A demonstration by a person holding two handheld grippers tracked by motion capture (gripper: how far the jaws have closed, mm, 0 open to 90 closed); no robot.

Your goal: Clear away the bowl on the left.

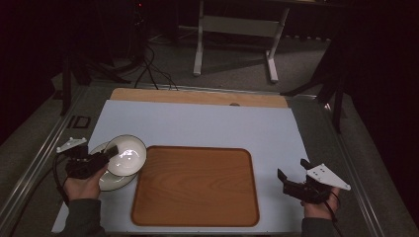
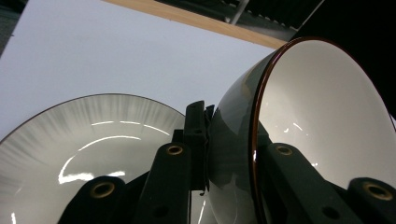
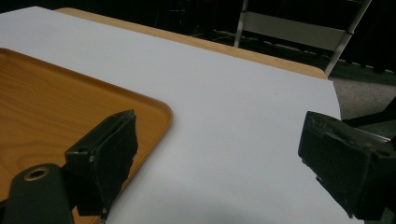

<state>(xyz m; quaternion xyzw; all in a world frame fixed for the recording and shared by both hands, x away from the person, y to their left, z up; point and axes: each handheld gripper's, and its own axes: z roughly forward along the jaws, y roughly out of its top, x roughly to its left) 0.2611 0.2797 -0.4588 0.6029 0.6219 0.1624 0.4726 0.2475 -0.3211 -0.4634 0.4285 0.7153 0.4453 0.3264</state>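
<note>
At the table's left side, the bowl (image 1: 126, 155) hangs tilted above the plate (image 1: 111, 181), its rim clamped between the left gripper's (image 1: 109, 153) 2 jaws. Likely next: carry it right and lower it level onto the tray (image 1: 195, 185). The right gripper (image 1: 291, 173) waits beside it, jaws apart, holding nothing.

bowl (image 1: 126, 155) over plate (image 1: 111, 181), tray (image 1: 195, 185) to their right

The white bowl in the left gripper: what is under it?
Under the white bowl a grey-streaked plate lies on the white mat. The bowl covers part of the plate.
</note>
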